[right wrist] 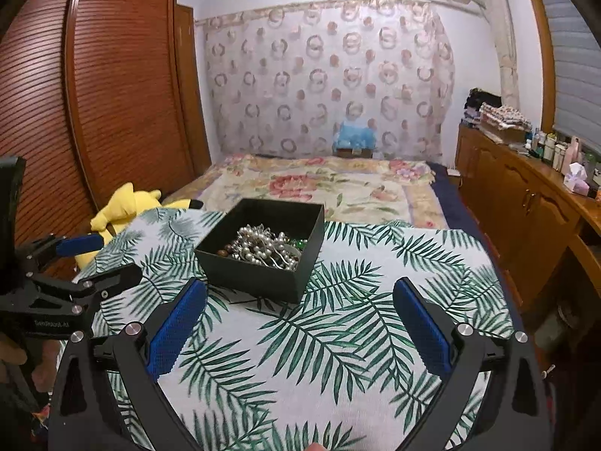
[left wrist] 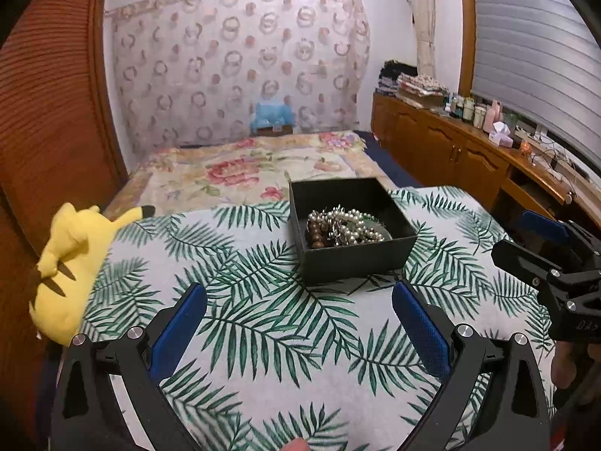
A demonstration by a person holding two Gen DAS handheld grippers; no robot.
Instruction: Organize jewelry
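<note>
A black open box [left wrist: 360, 259] stands on the leaf-print table cloth [left wrist: 263, 323]. It holds a heap of jewelry [left wrist: 347, 227]: pearl strands, brown wooden beads and something green. The box [right wrist: 255, 274] and jewelry [right wrist: 265, 246] also show in the right wrist view. My left gripper [left wrist: 298, 302] is open and empty, just in front of the box and a little left of it. My right gripper [right wrist: 300, 300] is open and empty, in front of the box and a little right of it. Each gripper shows at the edge of the other's view: the right one [left wrist: 541, 248], the left one [right wrist: 94, 259].
A yellow plush toy [left wrist: 71, 263] lies at the table's left edge. Behind the table is a bed with a floral cover [left wrist: 255, 169]. A wooden wardrobe [right wrist: 94, 94] stands at the left, and a wooden cabinet [right wrist: 526, 195] with bottles at the right.
</note>
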